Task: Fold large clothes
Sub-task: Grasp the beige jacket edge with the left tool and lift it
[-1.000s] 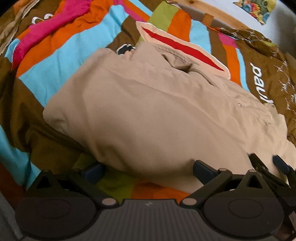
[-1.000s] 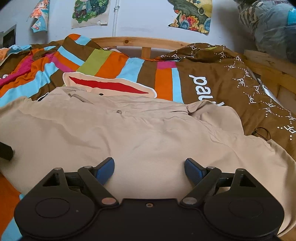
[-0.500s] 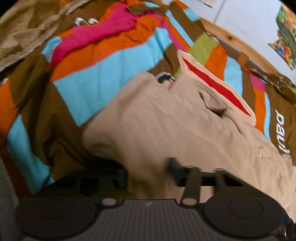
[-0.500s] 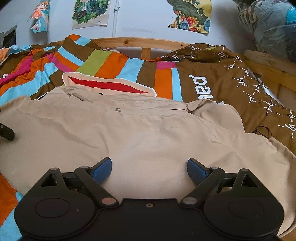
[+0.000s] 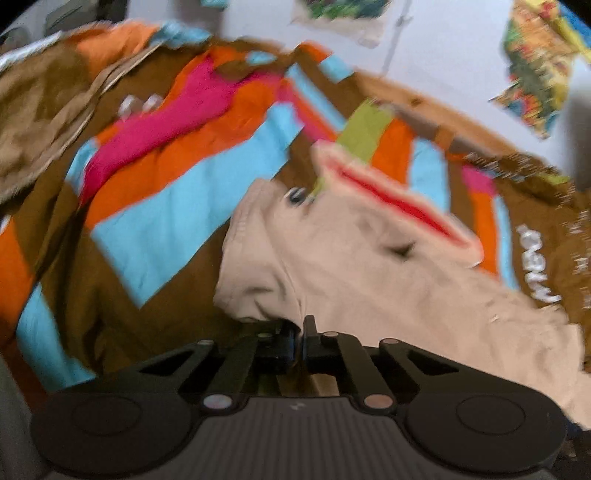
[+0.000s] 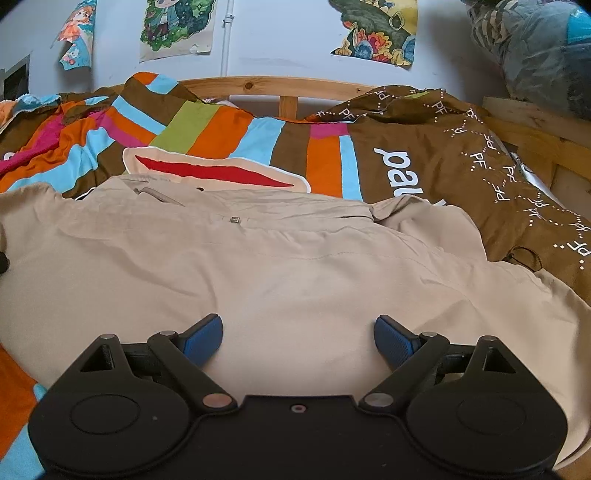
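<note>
A large beige shirt (image 6: 280,266) lies spread over a striped bedspread (image 6: 221,133). In the left wrist view my left gripper (image 5: 299,332) is shut on the near left edge of the beige shirt (image 5: 369,273); the cloth bunches up and rises from the pinched fingers. That view is blurred. In the right wrist view my right gripper (image 6: 297,332) stands open low over the shirt's near middle, its blue pads (image 6: 205,338) wide apart with cloth under them and nothing pinched.
A wooden bed rail (image 6: 280,86) runs along the back, a wall with posters (image 6: 177,29) behind it. A brown printed cover (image 6: 461,173) lies to the right, bundled fabric (image 6: 535,55) in the far right corner.
My left gripper went from wide open to shut on the shirt's edge, then rose and tilted up, lifting the cloth. The right gripper kept still and open.
</note>
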The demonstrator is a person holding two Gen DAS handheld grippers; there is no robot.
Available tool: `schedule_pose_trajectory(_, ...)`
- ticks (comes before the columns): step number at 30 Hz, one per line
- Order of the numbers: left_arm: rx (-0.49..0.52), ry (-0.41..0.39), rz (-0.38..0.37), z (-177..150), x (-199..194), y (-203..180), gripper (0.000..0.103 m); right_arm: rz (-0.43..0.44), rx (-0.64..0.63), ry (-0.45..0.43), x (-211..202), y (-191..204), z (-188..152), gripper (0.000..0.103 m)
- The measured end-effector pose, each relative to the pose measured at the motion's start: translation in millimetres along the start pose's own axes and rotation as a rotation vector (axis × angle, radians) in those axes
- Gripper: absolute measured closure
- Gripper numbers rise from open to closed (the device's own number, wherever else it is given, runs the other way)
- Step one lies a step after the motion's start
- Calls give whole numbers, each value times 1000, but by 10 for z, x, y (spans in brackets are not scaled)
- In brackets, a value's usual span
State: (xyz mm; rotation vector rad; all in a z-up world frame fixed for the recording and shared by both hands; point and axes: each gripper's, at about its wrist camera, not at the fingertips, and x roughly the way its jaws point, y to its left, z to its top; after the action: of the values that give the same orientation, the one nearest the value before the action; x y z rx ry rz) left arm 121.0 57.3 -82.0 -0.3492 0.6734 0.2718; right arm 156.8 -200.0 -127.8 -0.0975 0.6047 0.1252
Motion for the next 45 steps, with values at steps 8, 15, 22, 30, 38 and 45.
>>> schedule_pose_trajectory(8, 320, -99, -277, 300, -408, -874, 103, 91, 186, 20, -20, -274, 154, 45)
schedule_pose_trajectory(15, 600, -88, -401, 136, -609, -1898, 103, 275, 686, 35, -256, -1223, 400, 69)
schedule_pose_trajectory(22, 899, -40, -550, -452, -770, -2702, 103, 559, 1077, -84, -503, -2164, 251, 37)
schedule_pose_trajectory(30, 1035, 57, -631, -946, -687, -3001, 103, 628, 1382, -130, -573, -2827, -118, 36)
schedule_pose_trajectory(38, 1116, 168, -676, -1402, -459, -3033, 103, 329, 1187, 36, -506, -2894, -44, 48)
schedule_pose_trajectory(45, 1015, 316, -775, -1396, -80, -2877, 100, -3, 676, 127, -400, -2495, 238, 92)
